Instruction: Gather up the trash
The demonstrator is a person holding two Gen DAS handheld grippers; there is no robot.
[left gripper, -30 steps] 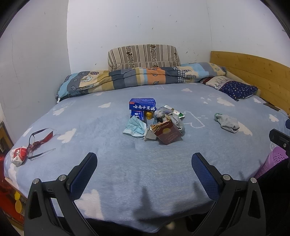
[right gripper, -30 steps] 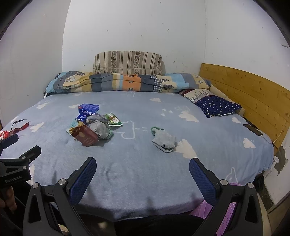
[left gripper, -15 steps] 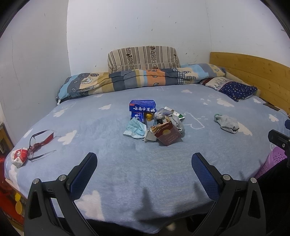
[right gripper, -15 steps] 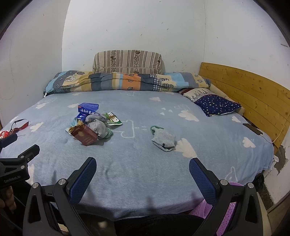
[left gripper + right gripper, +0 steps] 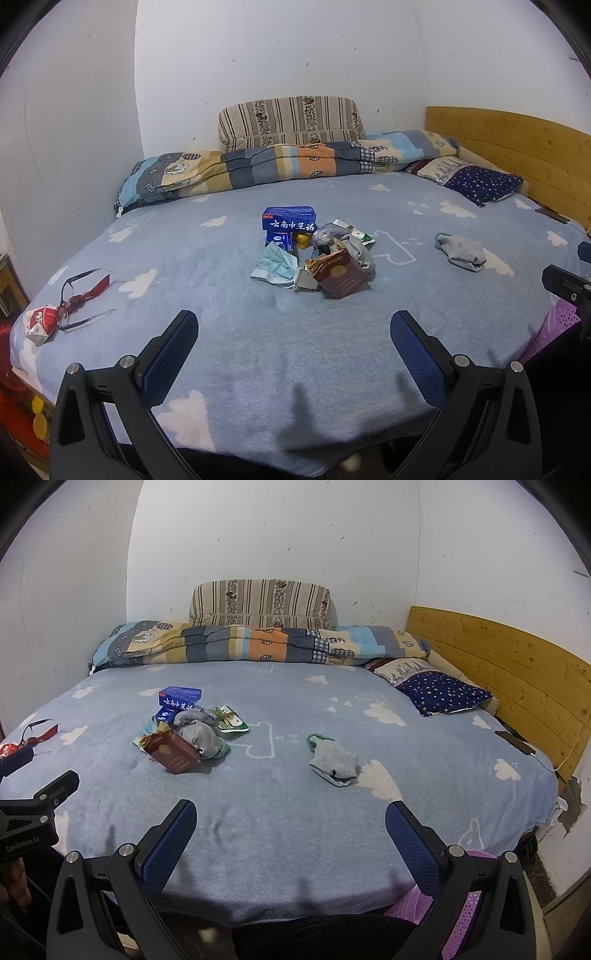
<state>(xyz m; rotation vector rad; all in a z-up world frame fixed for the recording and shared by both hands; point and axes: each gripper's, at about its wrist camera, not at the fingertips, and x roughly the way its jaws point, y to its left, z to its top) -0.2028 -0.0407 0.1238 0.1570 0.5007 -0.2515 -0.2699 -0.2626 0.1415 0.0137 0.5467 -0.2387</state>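
Both tools hang over the near edge of the bed [image 5: 332, 350], empty. The left gripper [image 5: 293, 343] has its blue pads spread wide apart, and the right gripper [image 5: 290, 830] is spread just as wide.

The trash sits in a heap near the middle of the bed, toward its left side in the right wrist view. A dark red cigarette pack [image 5: 338, 275] lies tilted at the near side of the heap, touching a blue face mask [image 5: 275, 264]. A blue box [image 5: 290, 218] stands at the far side, with a balled grey sock [image 5: 201, 736] and a green wrapper [image 5: 231, 720] just beside it.

A second grey sock [image 5: 461, 252] lies well apart, toward the right edge. At the near left corner lie glasses [image 5: 79, 295] and a red-and-white wrapper [image 5: 40, 321]. A purple basket [image 5: 469, 908] shows below the near edge.
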